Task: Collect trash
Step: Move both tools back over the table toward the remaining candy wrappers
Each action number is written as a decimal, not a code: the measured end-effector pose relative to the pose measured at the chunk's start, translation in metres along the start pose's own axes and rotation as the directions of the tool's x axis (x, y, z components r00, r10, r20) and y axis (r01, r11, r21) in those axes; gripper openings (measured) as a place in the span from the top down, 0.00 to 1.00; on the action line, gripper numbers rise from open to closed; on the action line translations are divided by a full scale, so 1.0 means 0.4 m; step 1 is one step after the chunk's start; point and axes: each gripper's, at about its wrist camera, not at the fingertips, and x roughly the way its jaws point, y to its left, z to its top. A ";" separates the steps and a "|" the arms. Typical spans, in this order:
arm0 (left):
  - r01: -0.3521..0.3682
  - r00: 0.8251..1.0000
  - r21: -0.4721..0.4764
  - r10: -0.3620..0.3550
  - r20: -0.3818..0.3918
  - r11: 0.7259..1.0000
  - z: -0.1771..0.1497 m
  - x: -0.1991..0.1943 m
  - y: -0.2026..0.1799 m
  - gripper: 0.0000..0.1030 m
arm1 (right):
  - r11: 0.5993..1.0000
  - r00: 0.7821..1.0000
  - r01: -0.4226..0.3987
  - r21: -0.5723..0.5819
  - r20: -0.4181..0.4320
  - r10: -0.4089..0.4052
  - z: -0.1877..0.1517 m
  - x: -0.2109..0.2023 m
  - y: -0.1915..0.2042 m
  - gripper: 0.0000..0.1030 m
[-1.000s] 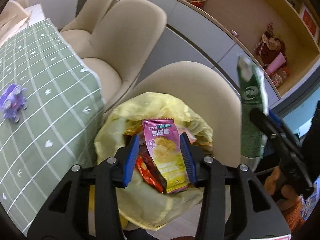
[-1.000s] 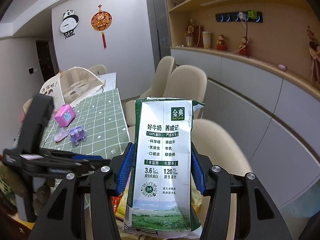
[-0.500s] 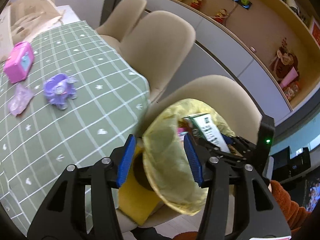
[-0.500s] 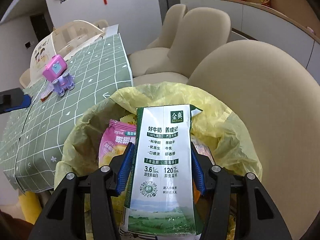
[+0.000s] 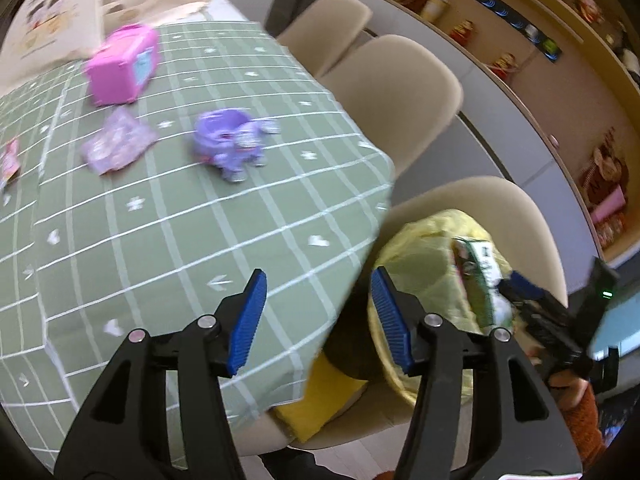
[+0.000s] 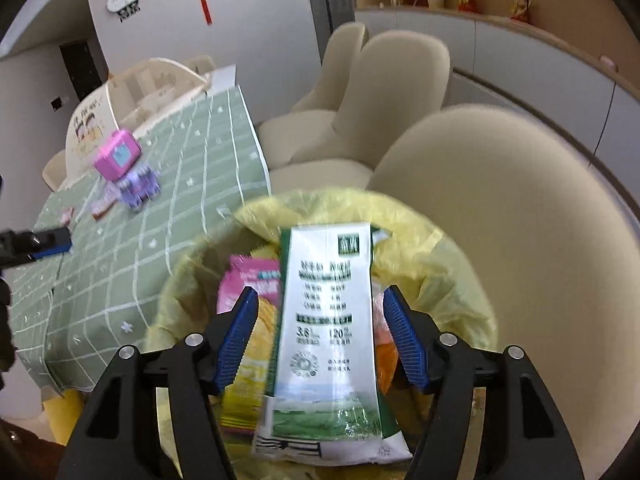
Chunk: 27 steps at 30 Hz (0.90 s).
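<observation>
1. The milk carton [image 6: 332, 332] sits between the blue pads of the right gripper [image 6: 320, 336], over the mouth of the yellow trash bag [image 6: 452, 292] — the jaws stand spread, gaps on both sides, so nothing clamps it.
2. It looks empty and flattened: light, thin, easily creased, probably slick-coated. Its flat midsection is the best hold.
3. A pink snack bag [image 6: 250, 282] lies in the bag beside it.
4. The left gripper [image 5: 318, 322] is open and empty above the green tablecloth [image 5: 168, 240], where a purple wrapper [image 5: 118, 146] lies — soft, crinkly; pinch an edge.
</observation>
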 end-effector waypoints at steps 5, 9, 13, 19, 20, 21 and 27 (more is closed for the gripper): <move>-0.078 0.996 -0.124 0.084 0.044 0.989 -0.005 -0.034 0.130 0.50 | 0.996 0.997 -0.054 -0.065 0.056 0.057 0.053 -0.052 0.071 0.40; -0.163 0.978 -0.238 0.189 0.092 0.957 -0.002 -0.075 0.245 0.50 | 0.980 0.984 -0.151 -0.127 0.070 0.161 0.098 -0.054 0.161 0.40; -0.226 0.953 -0.362 0.282 0.111 0.904 -0.009 -0.120 0.378 0.50 | 0.959 0.974 -0.207 -0.194 0.049 0.220 0.119 -0.024 0.267 0.40; -0.259 0.931 -0.445 0.344 0.121 0.857 -0.015 -0.169 0.534 0.50 | 0.928 0.959 -0.281 -0.246 -0.026 0.283 0.136 0.078 0.431 0.40; -0.257 0.931 -0.451 0.344 0.122 0.854 -0.014 -0.174 0.548 0.50 | 0.926 0.959 -0.281 -0.253 -0.037 0.281 0.135 0.091 0.454 0.40; -0.257 0.930 -0.463 0.347 0.120 0.849 -0.007 -0.178 0.580 0.50 | 0.924 0.959 -0.281 -0.260 -0.048 0.278 0.137 0.106 0.481 0.40; -0.241 0.927 -0.490 0.348 0.140 0.838 0.073 -0.182 0.688 0.50 | 0.919 0.974 -0.225 -0.324 -0.065 0.216 0.162 0.182 0.644 0.40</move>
